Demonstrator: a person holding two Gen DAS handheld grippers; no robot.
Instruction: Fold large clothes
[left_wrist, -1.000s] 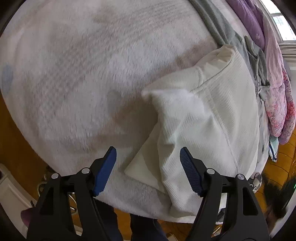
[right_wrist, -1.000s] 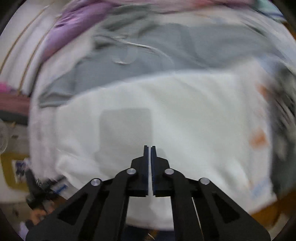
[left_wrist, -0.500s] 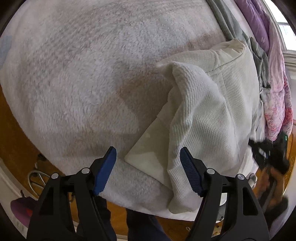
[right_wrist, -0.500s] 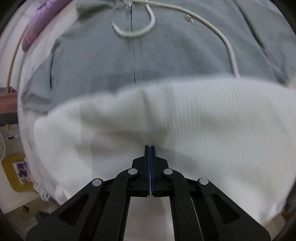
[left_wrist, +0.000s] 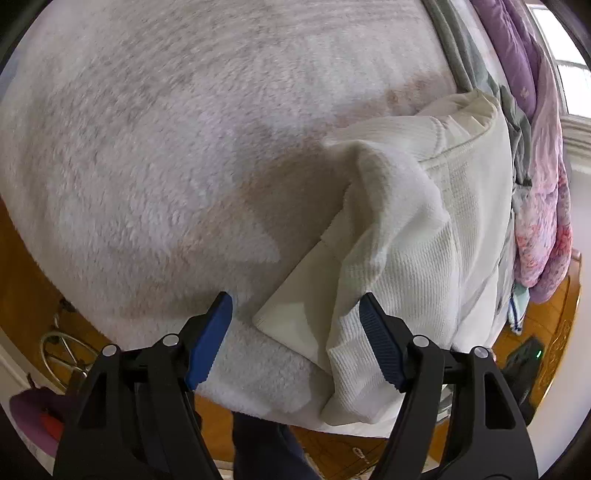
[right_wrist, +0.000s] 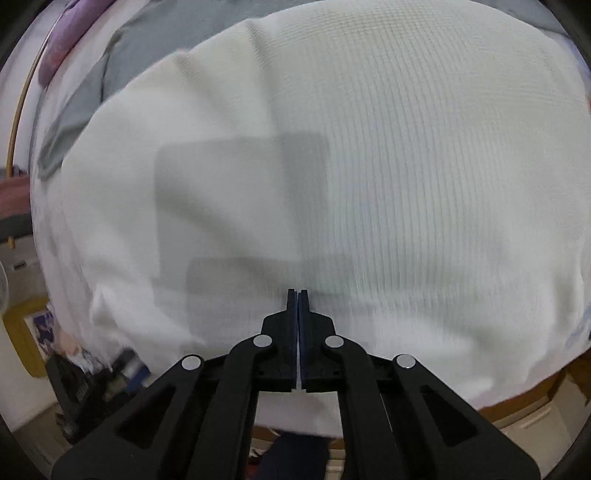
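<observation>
Grey hoodie (right_wrist: 85, 96) slid off; left tool (left_wrist: 295, 332) gapes over blanket (left_wrist: 166, 166).

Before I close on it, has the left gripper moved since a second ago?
Yes. The left gripper has come closer to the white garment; against the fluffy blanket, the folded edge now looms larger.

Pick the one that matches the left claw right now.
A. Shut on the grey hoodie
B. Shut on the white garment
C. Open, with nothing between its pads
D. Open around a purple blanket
C: the left claw stands wide open, its blue pads apart, above the white garment and the fluffy blanket.
</observation>
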